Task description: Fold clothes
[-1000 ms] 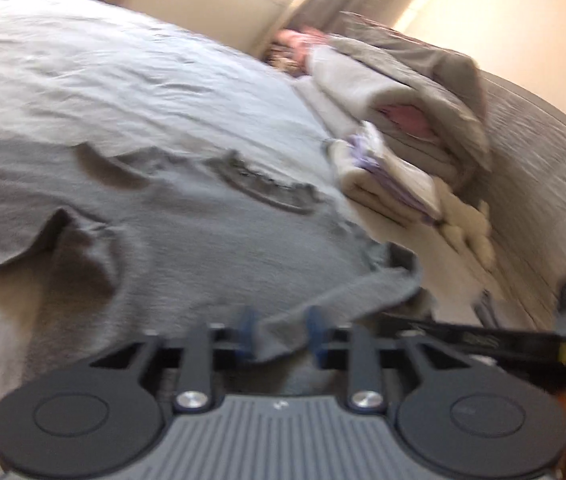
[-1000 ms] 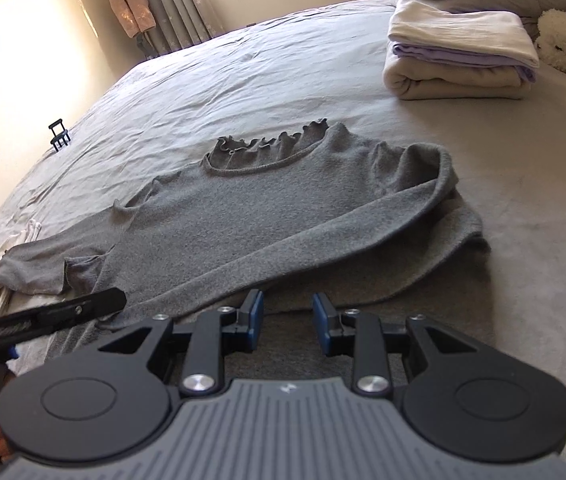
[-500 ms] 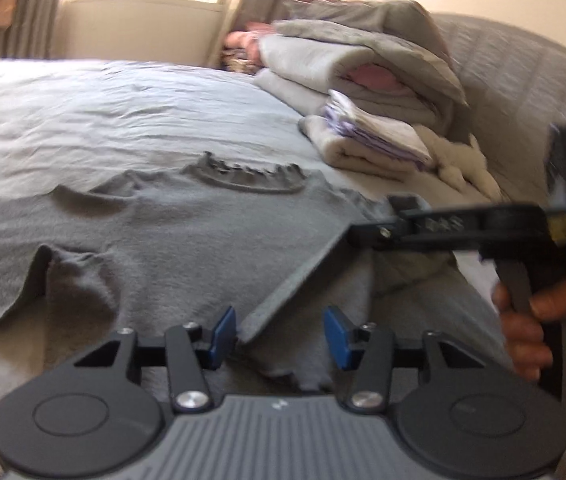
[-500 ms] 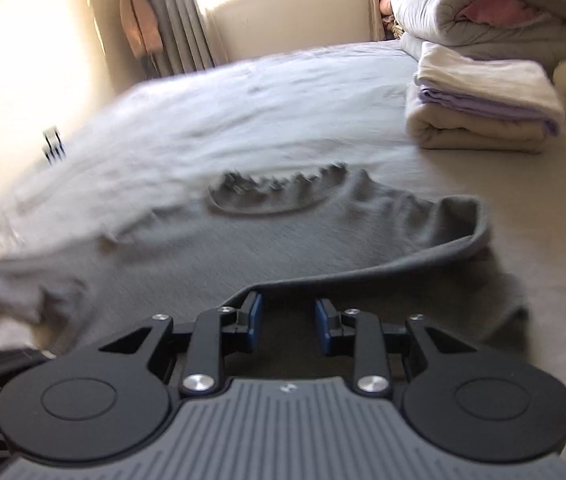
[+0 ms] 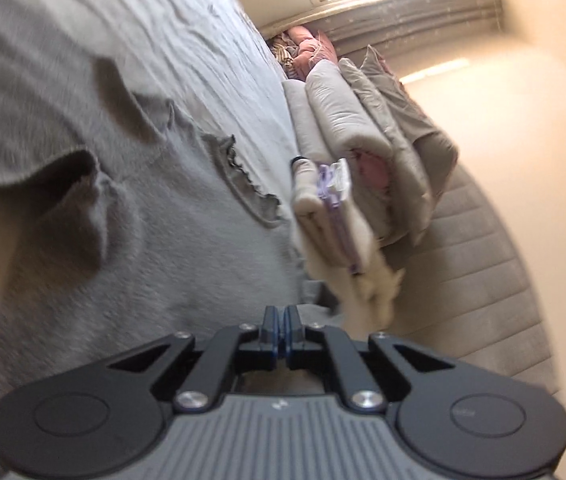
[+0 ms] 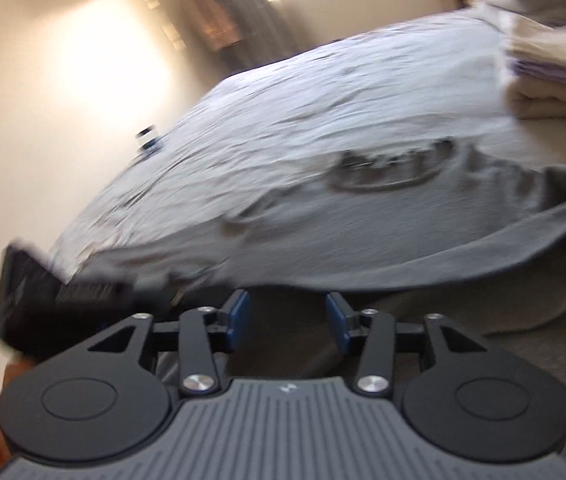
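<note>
A grey long-sleeved sweater (image 5: 143, 240) with a frilled collar (image 5: 243, 184) lies spread on the bed, its near side folded over. My left gripper (image 5: 282, 320) sits at the sweater's near edge with its blue pads pressed together on the fabric. In the right wrist view the sweater (image 6: 363, 232) runs across the middle, and its folded edge passes just beyond my right gripper (image 6: 287, 312). The right jaws are opening and nothing is pinched between them. The left gripper's black body (image 6: 43, 292) shows blurred at the left of that view, at the sweater's edge.
A stack of folded clothes (image 5: 331, 216) and a pile of rolled duvets (image 5: 363, 120) sit by the padded headboard (image 5: 475, 260), with a white plush toy (image 5: 375, 292) beside them. The grey bed sheet (image 6: 323, 100) stretches beyond the sweater. A small dark clip (image 6: 147, 138) lies near the bed's far edge.
The left jaws have closed on the sweater's edge and the left wrist has rolled, tilting its view. The right jaws have spread wider, and the right gripper has shifted along the fold.
</note>
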`<action>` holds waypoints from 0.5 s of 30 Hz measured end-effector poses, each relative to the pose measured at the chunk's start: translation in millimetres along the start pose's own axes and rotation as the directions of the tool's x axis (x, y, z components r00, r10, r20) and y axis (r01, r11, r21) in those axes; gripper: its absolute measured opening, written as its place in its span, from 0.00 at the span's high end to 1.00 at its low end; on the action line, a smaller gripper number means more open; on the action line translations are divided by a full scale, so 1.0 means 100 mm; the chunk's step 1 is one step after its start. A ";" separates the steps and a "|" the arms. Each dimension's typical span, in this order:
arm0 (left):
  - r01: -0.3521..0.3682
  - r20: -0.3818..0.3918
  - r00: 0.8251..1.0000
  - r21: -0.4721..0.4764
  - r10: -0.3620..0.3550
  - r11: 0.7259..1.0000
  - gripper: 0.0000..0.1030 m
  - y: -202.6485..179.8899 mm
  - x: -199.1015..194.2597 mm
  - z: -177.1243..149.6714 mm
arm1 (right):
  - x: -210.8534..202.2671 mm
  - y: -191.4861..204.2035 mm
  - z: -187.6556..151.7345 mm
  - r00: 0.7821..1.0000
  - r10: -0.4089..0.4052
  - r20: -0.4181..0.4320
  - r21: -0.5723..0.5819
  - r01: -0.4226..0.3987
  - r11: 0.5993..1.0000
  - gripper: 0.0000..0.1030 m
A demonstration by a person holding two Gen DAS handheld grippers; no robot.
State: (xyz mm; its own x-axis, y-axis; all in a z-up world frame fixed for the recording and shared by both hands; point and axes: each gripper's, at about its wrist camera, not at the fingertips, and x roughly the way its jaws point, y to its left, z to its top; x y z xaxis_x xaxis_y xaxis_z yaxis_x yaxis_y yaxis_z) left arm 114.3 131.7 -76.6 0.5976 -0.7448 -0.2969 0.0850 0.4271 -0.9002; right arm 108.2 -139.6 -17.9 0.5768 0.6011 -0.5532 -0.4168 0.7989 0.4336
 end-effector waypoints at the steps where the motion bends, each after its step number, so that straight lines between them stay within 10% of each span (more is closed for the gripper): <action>1: 0.016 -0.006 1.000 -0.016 -0.016 1.000 0.97 0.00 0.01 -0.01 | -0.01 0.07 -0.03 1.000 0.006 -0.009 -0.031 -0.006 0.999 0.50; 15: 0.081 -0.061 0.995 -0.005 -0.081 0.997 0.97 -0.21 0.13 -0.12 | 0.24 0.57 -0.41 0.980 -0.185 0.069 -0.234 0.196 0.952 0.48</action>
State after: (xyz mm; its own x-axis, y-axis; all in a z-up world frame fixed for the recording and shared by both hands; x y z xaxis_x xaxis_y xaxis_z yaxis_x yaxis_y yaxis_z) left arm 110.8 107.1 -64.8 0.5392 -0.8068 -0.2416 0.1289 0.3626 -0.9230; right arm 69.4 -79.0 -35.0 0.6911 0.4403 -0.5732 -0.4485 0.8831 0.1376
